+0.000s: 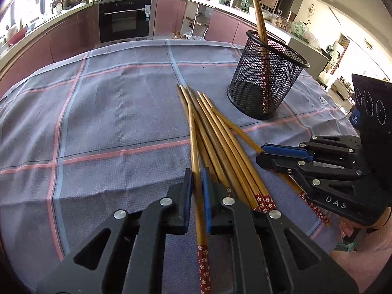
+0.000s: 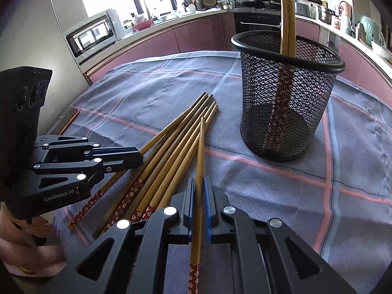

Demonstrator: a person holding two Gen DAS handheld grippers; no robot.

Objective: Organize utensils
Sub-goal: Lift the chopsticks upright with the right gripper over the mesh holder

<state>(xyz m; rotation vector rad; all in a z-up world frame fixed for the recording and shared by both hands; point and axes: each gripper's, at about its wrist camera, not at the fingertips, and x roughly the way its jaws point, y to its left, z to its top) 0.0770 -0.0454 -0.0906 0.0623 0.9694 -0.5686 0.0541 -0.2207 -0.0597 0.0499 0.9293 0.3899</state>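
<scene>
Mesh cup (image 2: pixel 286 98) stood upright on the checked cloth (image 1: pixel 110 122), two chopsticks (image 2: pixel 285 24) leaning inside it, tips cut off at the frame's top. I noted the left gripper (image 1: pixel 197 203) pinching one chopstick (image 1: pixel 196 147) from the loose pile (image 1: pixel 220 134) beside the cup; the right gripper (image 2: pixel 201 201) pinched another (image 2: pixel 200 152). Only the right view showed the microwave (image 2: pixel 93 34); the left view's cup seemed to hold one stick.

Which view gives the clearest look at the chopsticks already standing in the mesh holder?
The right wrist view: the mesh holder sits near and large, and two chopsticks inside show as separate shafts, patterned ends down. The left wrist view shows the holder smaller, with the chopsticks overlapping, reading almost as one.
</scene>
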